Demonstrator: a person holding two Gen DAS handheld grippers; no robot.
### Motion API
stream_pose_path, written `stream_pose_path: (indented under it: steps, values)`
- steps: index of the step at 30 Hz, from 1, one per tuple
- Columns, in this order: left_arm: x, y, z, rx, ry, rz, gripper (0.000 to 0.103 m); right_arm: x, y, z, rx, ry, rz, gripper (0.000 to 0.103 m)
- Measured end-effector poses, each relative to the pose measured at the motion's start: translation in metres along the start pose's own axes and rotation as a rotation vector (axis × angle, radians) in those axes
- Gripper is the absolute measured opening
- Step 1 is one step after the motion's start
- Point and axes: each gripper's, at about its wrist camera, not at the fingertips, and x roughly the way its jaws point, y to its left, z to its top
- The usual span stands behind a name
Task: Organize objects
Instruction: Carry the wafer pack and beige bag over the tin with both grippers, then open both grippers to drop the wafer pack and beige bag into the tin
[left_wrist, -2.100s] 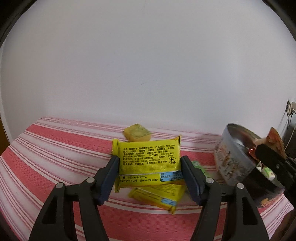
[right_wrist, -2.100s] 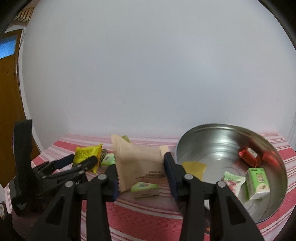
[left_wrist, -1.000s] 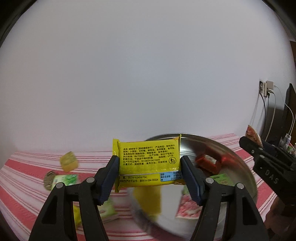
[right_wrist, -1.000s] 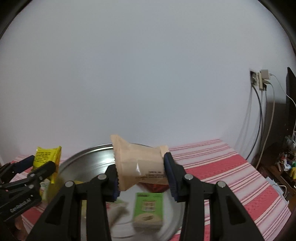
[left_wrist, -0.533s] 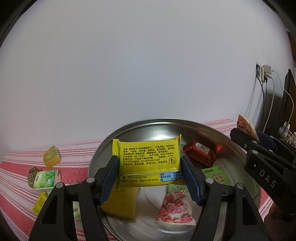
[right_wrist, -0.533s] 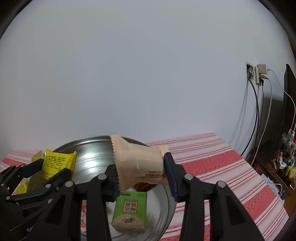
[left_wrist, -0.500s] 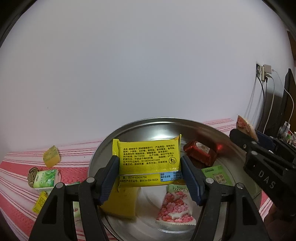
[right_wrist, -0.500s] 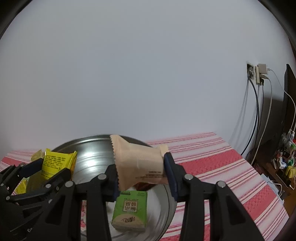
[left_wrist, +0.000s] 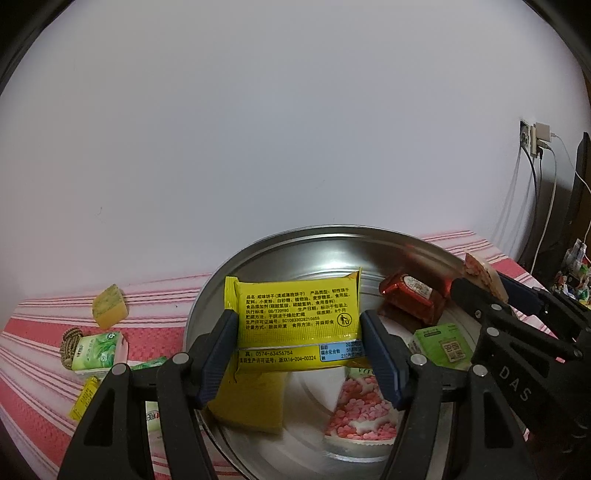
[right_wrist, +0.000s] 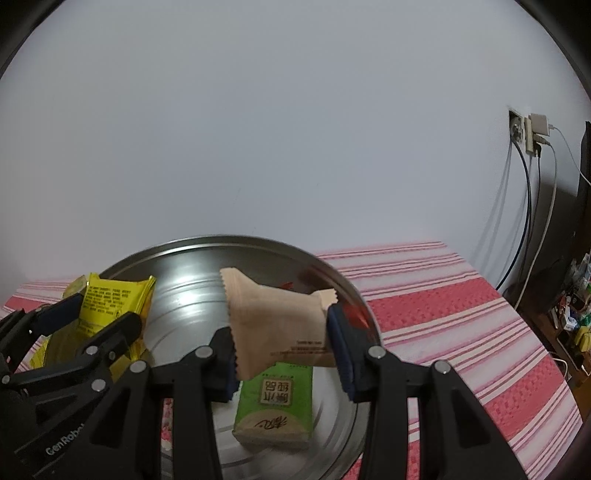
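Left gripper (left_wrist: 298, 334): clamped on the yellow packet (left_wrist: 295, 319), held above the tin (left_wrist: 207, 295).
Right gripper (right_wrist: 281, 341): clamped on the tan packet (right_wrist: 275, 321), also above the tin.
Tin: holds a red packet (left_wrist: 410, 301), a green packet (right_wrist: 275, 404), a pink packet (left_wrist: 360, 413).
Cloth (right_wrist: 443, 306): red-striped; loose snacks (left_wrist: 98, 345) lie left of the tin.

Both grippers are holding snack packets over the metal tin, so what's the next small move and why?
Probably open the left gripper to drop the yellow packet into the metal tin. It hangs inside the rim above a bare patch of the tin's floor, beside the snacks already in there. The right gripper is shut on the beige packet, also over the tin, and can likely release next.
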Motion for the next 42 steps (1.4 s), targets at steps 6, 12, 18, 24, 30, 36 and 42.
stream_pose_path:
  steps: [6,12,18,24,30,36,42]
  values:
    - [-0.001,-0.002,0.0,0.006,0.002,0.008,0.069,0.003,-0.008,0.003,0.002,0.004,0.003,0.042]
    - [0.001,-0.001,-0.001,-0.002,0.015,0.001,0.069,0.007,-0.014,0.007,0.009,0.008,0.017,0.042]
    - [-0.001,0.005,0.003,-0.07,0.038,-0.081,0.075,-0.004,-0.011,0.008,0.029,-0.024,0.029,0.055]
    - [-0.014,0.006,0.008,-0.074,-0.02,-0.063,0.088,-0.018,-0.024,0.01,0.119,-0.085,0.045,0.068]
    - [-0.017,0.014,0.008,-0.074,-0.024,-0.028,0.088,-0.025,-0.021,0.01,0.11,-0.108,0.046,0.075]
    - [-0.018,0.036,0.0,-0.102,-0.018,0.035,0.088,-0.028,-0.016,0.013,0.095,-0.137,0.046,0.077]
    - [-0.026,0.064,-0.007,-0.142,-0.026,0.078,0.088,-0.031,-0.013,0.01,0.093,-0.196,0.039,0.082]
